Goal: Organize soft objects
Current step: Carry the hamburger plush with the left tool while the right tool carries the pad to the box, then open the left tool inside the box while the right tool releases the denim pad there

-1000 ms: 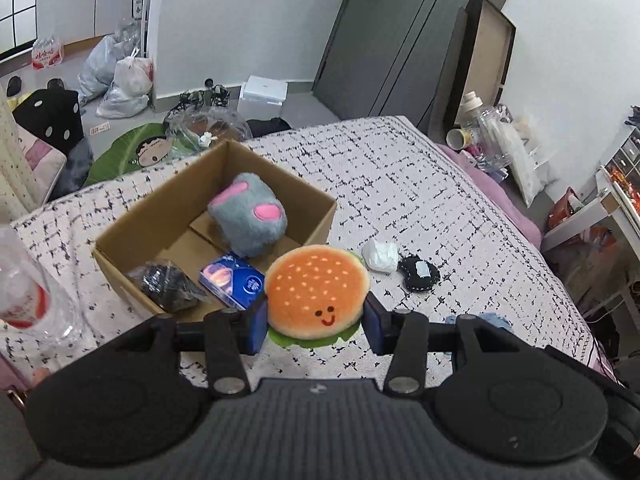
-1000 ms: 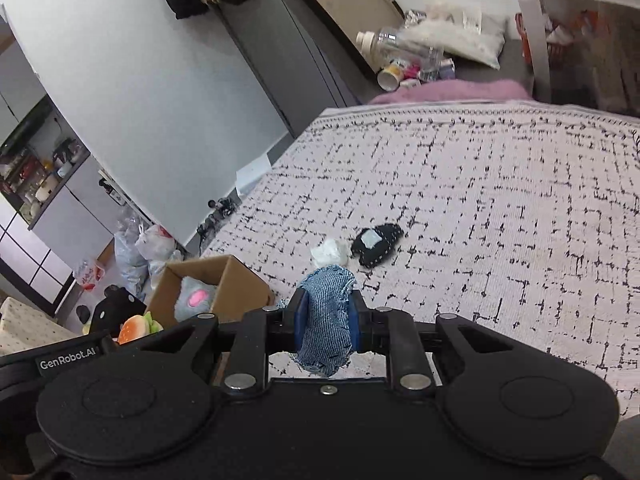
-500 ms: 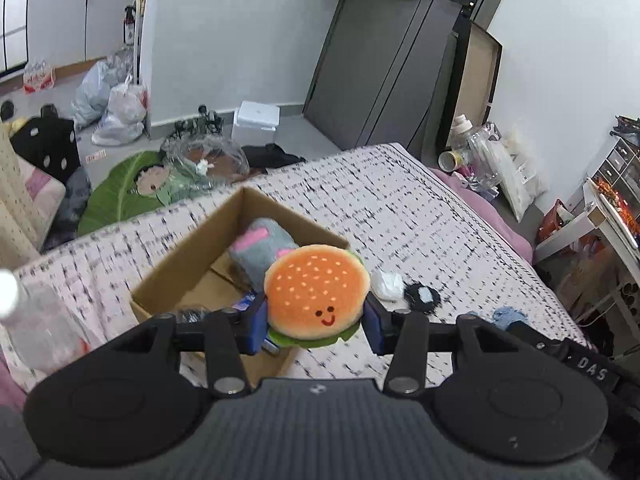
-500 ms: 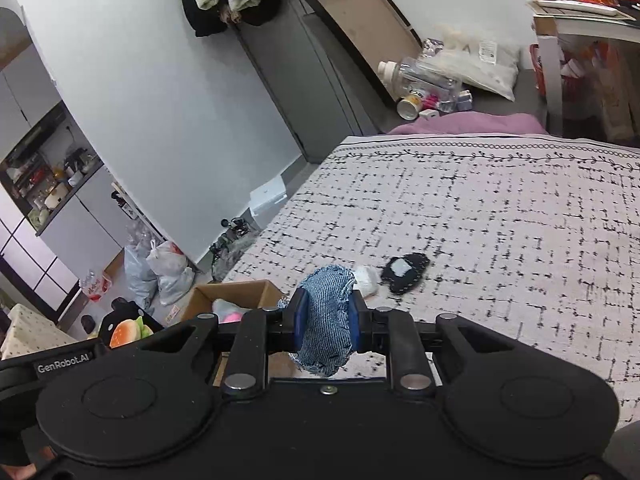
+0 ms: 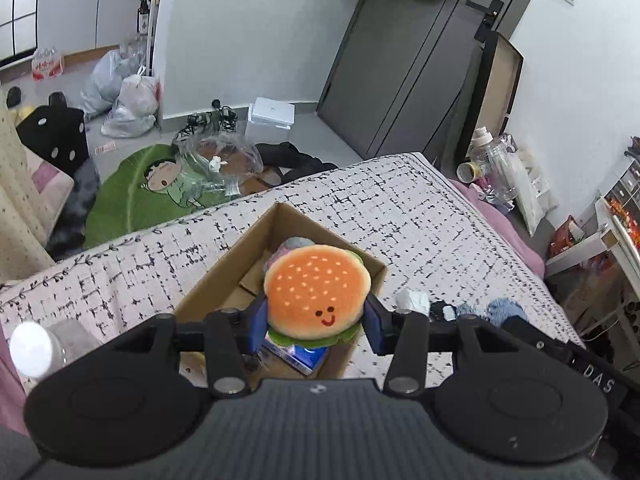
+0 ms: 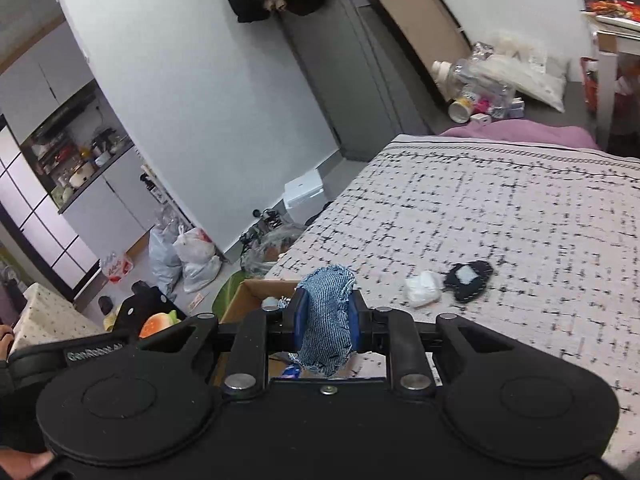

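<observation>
**A:** What is hidden from me on the left side?

**B:** My left gripper [image 5: 316, 322] pinches a hamburger plush [image 5: 317, 295] between its blue pads, and the plush blocks most of the cardboard box [image 5: 256, 240] under it. Behind the bun I catch only a sliver of a grey and pink soft toy [image 5: 290, 245], and below it part of a blue packet [image 5: 306, 354]. At the lower left a blurred white bottle cap [image 5: 30, 350] is cut off by the gripper body.

**A:** How does the plush look?

**B:** It is round, with an orange bun dotted with pale seeds, a small red smiling face and a green felt fringe below. It hangs above the open box, clear of the bedspread [image 5: 420, 216].

**A:** And the right side?

**B:** My right gripper [image 6: 326, 322] is pressed onto a folded denim scrap [image 6: 326, 320] with frayed edges, which hangs between the pads and covers the box's near corner. On the black-and-white bedspread beyond lie a crumpled white wad [image 6: 422, 288] and, just beside it, a dark pouch with a pale patch [image 6: 468, 278]; both are too blurred for me to name better.
</observation>
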{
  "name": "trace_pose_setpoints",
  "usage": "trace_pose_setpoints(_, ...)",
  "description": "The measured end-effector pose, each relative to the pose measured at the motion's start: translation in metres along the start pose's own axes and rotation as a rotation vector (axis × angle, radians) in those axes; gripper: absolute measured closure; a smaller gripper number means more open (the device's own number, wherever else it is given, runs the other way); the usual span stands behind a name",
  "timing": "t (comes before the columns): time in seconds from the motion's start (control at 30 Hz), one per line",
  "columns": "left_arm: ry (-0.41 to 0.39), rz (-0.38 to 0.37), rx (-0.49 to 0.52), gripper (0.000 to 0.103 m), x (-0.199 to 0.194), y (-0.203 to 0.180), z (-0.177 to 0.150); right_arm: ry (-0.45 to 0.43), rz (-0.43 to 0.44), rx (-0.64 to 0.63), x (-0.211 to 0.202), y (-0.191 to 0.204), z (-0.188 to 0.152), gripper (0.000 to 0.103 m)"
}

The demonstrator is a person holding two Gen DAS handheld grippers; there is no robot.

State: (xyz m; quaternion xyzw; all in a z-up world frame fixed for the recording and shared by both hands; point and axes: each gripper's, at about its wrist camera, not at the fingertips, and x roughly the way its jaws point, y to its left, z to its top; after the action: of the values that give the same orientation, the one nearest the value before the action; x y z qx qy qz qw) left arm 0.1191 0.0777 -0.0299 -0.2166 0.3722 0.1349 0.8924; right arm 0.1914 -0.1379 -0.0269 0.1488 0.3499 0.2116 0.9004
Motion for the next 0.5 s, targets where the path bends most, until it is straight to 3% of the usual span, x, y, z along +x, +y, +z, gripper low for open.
trace_pose_setpoints(0.5,0.066,0.025,-0.083,0.055,0.051,0.031,0.007,0.131,0.050,0.017,0.057,0.018,-0.027,0.082)
